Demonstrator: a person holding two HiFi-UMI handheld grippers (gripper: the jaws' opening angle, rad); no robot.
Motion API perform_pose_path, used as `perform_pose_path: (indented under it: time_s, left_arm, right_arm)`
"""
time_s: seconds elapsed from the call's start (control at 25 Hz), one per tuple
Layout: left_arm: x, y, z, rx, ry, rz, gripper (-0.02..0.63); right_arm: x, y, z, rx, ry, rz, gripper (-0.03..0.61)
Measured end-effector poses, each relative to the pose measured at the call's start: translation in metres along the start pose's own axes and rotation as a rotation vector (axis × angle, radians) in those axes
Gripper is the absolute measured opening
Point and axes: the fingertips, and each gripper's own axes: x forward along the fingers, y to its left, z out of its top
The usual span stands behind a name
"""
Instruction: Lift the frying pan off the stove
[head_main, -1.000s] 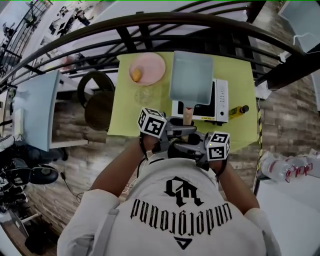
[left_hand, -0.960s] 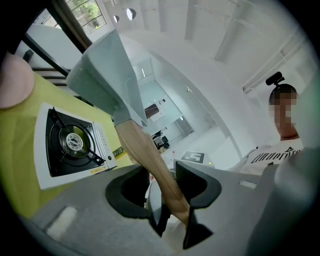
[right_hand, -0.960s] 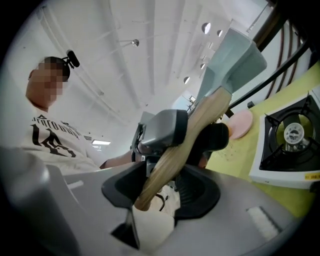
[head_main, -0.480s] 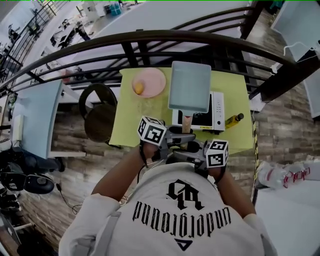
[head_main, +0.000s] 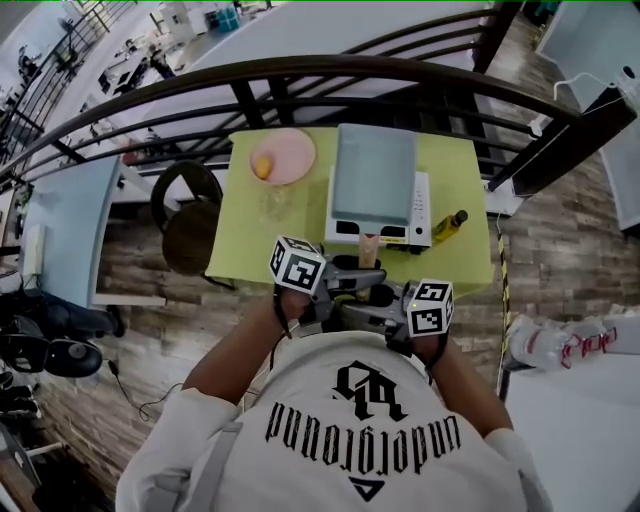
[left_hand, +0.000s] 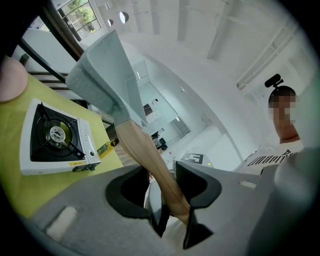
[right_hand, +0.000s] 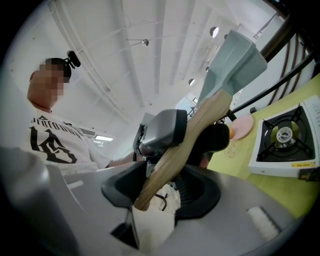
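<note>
Grey square frying pan (head_main: 374, 172) held clear above white single-burner gas stove (left_hand: 55, 137). Left tool (left_hand: 175, 226) and right tool (right_hand: 150, 212) both clenched on its pale wooden handle (left_hand: 145, 155).

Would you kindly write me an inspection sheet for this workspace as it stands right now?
Surface: yellow-green table, carrying the stove, a plate and a bottle.
Job's things: grey square frying pan held in the air, clear of the white portable stove; the burner is uncovered.
Clutter: pink plate with a small orange item on it; small bottle beside the stove.
Grippers: left gripper and right gripper are both closed on the pan's wooden handle.
Cables: one thin cable on the floor at the left.
Surroundings: dark curved railing behind the table; round dark chair at its left end.
</note>
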Motion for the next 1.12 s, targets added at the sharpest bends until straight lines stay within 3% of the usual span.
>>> perform_pose_path:
  time_s: [0.6, 1.12]
  left_arm:
    - [0.073, -0.062, -0.098, -0.016, -0.028, 0.034, 0.183]
    - [0.076, -0.100, -0.151, -0.020, -0.026, 0.048, 0.183]
  right_arm:
    - [-0.086, 0.068, -0.089, 0.010, 0.014, 0.048, 0.189]
    - [-0.096, 0.113, -0.135, 0.015, 0.028, 0.067, 0.190]
